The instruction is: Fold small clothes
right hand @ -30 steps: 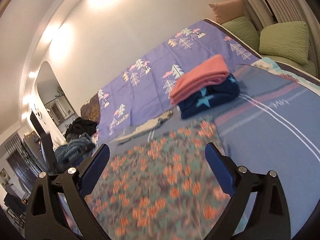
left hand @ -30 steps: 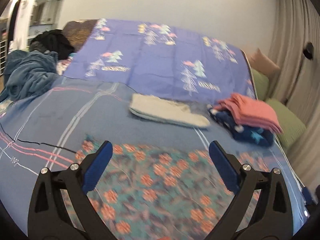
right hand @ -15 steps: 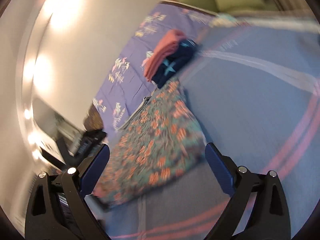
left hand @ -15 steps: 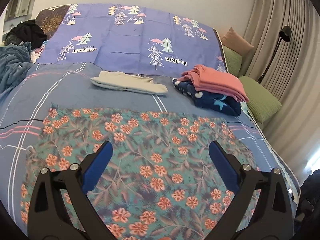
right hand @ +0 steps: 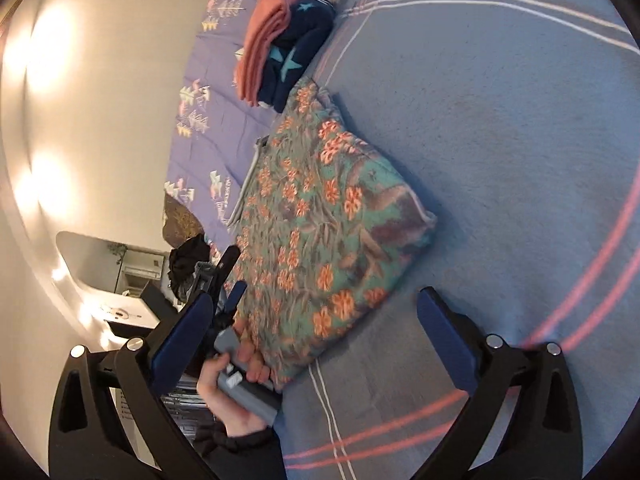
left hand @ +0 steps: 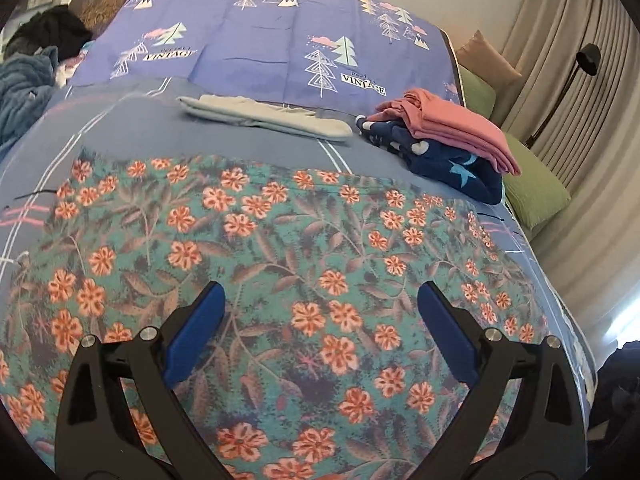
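Across the lower two thirds of the left wrist frame: floral garment [left hand: 280, 280], teal with orange flowers, spread flat on the blue striped bedspread [left hand: 132, 128]. Left gripper [left hand: 318, 332] hovers above it at bottom centre, blue pads spread wide, nothing between them; contact with the cloth cannot be judged. Upper centre of the same frame: a pale grey folded piece [left hand: 264, 118] lying flat, just beyond the floral garment's far edge. To its right, upper right of frame: a folded stack, pink garment [left hand: 456, 124] on top of a navy star-print garment [left hand: 452, 160]. Behind these, a purple sheet with tree prints [left hand: 260, 44] fills the top of the frame. Far right: green cushions [left hand: 536, 184] and pale curtains [left hand: 580, 120], with a black floor lamp in front. Far left edge: a heap of blue cloth [left hand: 20, 88]. Right wrist frame, view rolled sideways: the floral garment [right hand: 320, 220] sits at centre, its near corner slightly rumpled, the pink-and-navy stack at top centre touching its upper edge. Right gripper [right hand: 316, 324] at the bottom, fingers wide apart, empty, over bare bedspread [right hand: 500, 140] beside the garment's lower edge. Lower left of that frame: the person's left hand [right hand: 232, 396] wrapped round the grey handle of the left gripper, at the garment's left edge.
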The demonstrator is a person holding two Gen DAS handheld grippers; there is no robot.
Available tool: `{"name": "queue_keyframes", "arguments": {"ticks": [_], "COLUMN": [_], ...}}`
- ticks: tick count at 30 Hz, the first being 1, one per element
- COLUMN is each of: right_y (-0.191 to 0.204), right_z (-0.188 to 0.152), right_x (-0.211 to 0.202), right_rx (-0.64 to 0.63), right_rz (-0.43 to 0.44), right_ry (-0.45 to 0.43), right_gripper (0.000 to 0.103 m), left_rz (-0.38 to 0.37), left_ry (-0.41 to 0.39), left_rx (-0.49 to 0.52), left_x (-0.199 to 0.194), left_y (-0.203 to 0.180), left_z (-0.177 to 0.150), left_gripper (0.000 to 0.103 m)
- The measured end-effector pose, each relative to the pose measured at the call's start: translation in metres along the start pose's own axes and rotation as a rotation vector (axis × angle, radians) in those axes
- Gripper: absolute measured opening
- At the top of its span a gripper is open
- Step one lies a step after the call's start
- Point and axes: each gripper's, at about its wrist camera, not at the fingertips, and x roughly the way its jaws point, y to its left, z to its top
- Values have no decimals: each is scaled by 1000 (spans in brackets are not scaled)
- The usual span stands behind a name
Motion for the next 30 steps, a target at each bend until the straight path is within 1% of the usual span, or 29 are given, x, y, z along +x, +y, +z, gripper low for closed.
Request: {"name": "queue_keyframes", "arguments": {"ticks": [4,8,10,11,15,19,21,23,25,28,30], "right_y": [12,19,24,24,24,28,31,34,35,36,38], "right_z": [10,17,16,16,5,4,3,2,3,9,13], "right_x": [19,33,39,39,35,40,45,51,53,60,66], "right_rx": [-45,-130,-165,-172,-195,-242,-270,-293,-303,-285,-282], "right_rz": [-57,-83,-120,-125,-89,-108,-134,-158,-161,-141,-129], "right_ry": [-20,-102,-120,-124,-144,-202,-231,-246,-251,-251,-249], "right_gripper": [102,102,102,102,102,102,96,87,84,82,78], "left_rz": [5,2,-1,-2,-1,1,-1,-6,-10,-10,-10], "left_ry": [6,12,12,12,12,11,12,15,13,13,12], "left_rx": [15,11,8,7,9,18,16,10,5,7,9], "left_x": [0,2,3,3,3,3,3,3,3,2,2], "left_y": [-3,-2,-2,-2,-2,-3,-4,-3,-3,-3,-2], "left_z": [-2,-1,-1,-1,-1,-1,-1,-1,-1,0,0], "left_gripper": [98,98,98,98,98,98,98,98,98,98,98]}}
